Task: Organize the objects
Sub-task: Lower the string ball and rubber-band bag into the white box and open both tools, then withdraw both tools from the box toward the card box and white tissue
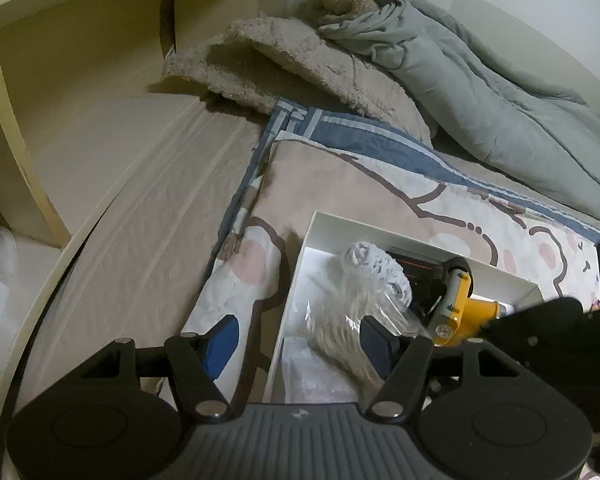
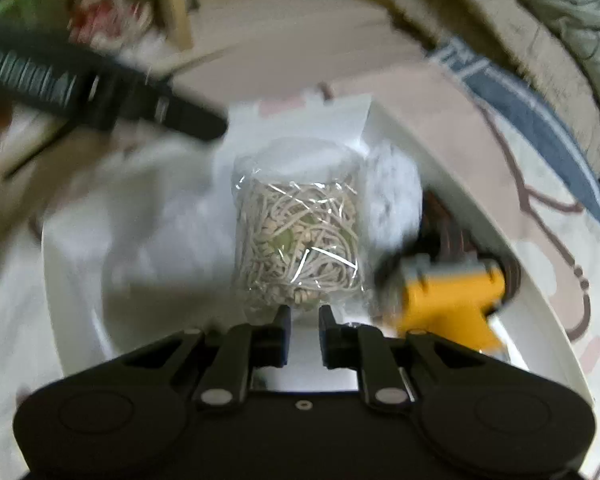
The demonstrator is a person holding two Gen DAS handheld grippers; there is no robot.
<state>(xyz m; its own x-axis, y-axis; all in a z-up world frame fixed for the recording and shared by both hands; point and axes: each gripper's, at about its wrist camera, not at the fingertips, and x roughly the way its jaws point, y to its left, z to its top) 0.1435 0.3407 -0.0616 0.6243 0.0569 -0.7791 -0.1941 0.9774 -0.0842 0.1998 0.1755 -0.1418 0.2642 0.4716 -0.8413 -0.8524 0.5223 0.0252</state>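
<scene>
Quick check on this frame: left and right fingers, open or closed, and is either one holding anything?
Left gripper: open, straddling the white box edge, gripping nothing.
Right gripper: nearly closed on the edge of the clear bag of cords.

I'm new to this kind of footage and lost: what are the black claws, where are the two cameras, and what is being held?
Each black claw is a hand-held gripper carried by a person, with a camera looking along its fingers. The left camera shows the left gripper open over a white box lying on a bed. The right camera shows the right gripper pinching the edge of a clear bag of beige cord above that box. A yellow tool lies in the box.
</scene>
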